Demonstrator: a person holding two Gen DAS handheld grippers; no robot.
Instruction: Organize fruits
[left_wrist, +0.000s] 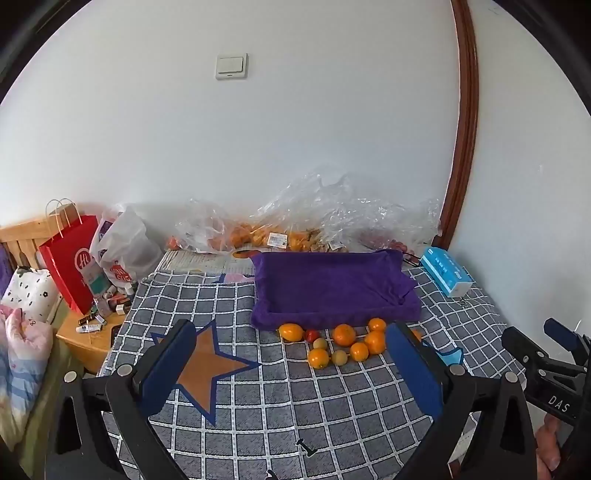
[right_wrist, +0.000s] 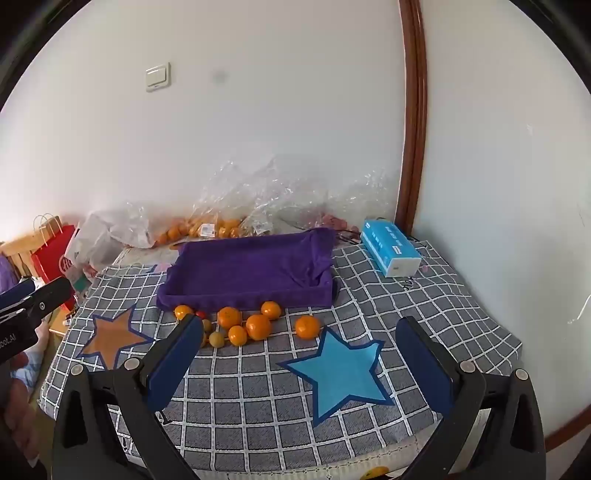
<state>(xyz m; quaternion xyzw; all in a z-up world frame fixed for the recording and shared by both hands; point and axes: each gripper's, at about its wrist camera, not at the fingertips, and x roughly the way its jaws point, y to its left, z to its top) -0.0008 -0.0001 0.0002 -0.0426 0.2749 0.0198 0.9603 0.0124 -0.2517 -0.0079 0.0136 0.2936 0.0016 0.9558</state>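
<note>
Checked cloth (right_wrist: 258, 406) — seven oranges (right_wrist: 258, 326), one purple tray (right_wrist: 243, 273).

Loose oranges (right_wrist: 258, 326) lie just before the purple tray (right_wrist: 207, 295)

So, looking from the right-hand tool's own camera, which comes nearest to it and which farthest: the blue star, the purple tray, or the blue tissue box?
From the right tool, open and empty, in the right wrist view:
1. Blue star: nearest, on the checked cloth right between its fingers.
2. Purple tray: farther back, centre-left, behind the loose fruit.
3. Blue tissue box: farthest, back right by the wall.
</note>
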